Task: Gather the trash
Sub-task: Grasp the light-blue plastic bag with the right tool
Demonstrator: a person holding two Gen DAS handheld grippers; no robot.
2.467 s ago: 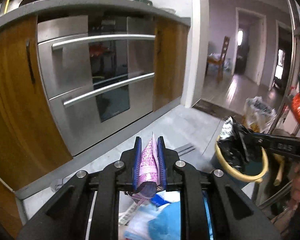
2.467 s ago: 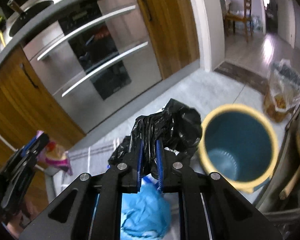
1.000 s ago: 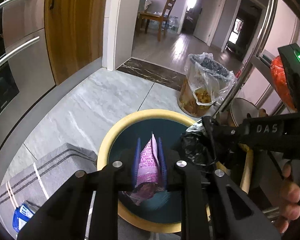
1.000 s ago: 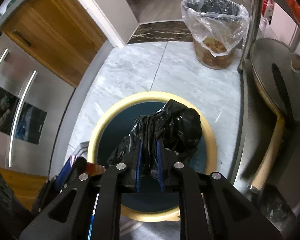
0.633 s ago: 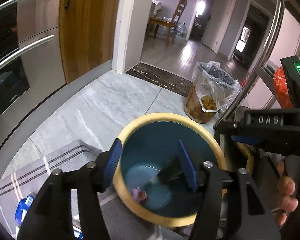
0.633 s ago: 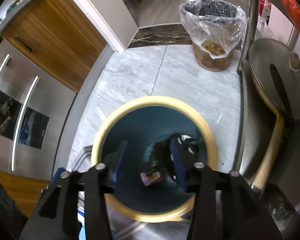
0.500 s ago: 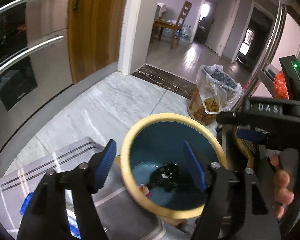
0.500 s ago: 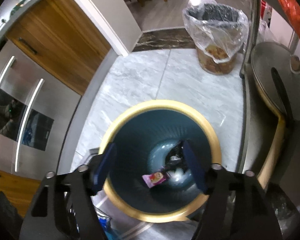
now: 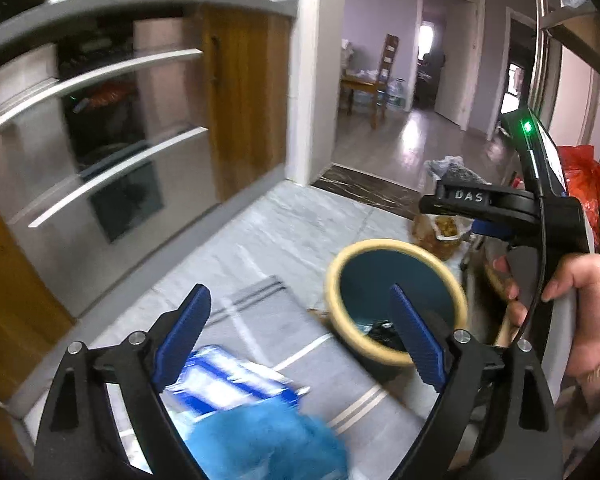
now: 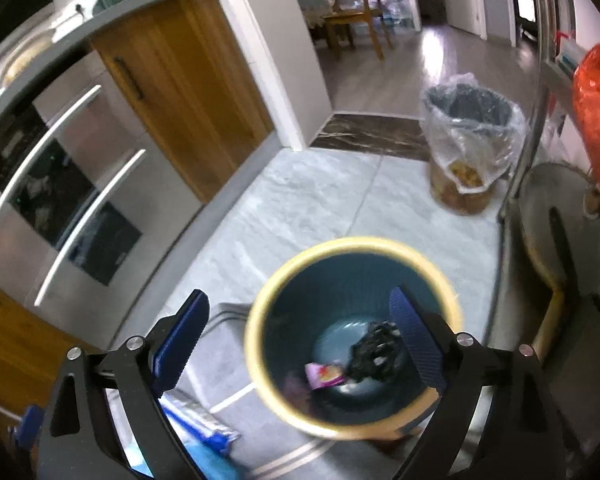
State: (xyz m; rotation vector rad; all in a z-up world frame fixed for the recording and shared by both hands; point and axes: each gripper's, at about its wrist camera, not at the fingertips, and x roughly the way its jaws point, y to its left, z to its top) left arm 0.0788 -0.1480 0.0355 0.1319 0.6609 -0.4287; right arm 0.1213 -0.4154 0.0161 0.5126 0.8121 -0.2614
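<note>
A teal bin with a yellow rim [image 10: 256, 344] stands on the floor; it also shows in the left wrist view [image 9: 340, 264]. Inside lie a crumpled black plastic bag [image 10: 374, 354] and a pink wrapper [image 10: 324, 374]. My right gripper [image 10: 298, 342] is open and empty above the bin. My left gripper [image 9: 300, 338] is open and empty, left of the bin, above a blue-and-white packet [image 9: 224, 380] and a blue crumpled piece [image 9: 268, 440] on the grey mat. The right gripper's body [image 9: 512, 204] shows at the right of the left wrist view.
A grey striped mat [image 9: 332, 396] lies on the marble floor. A steel oven [image 9: 100, 168] and wooden cabinets stand at the left. A second bin lined with clear plastic [image 10: 472, 140] stands beyond. A metal rack with pans [image 10: 560, 232] is at the right.
Both grippers opened and dropped the pink wrapper and the black bag into the teal bin. Both have since pulled back and up; the left one swung left over the mat.
</note>
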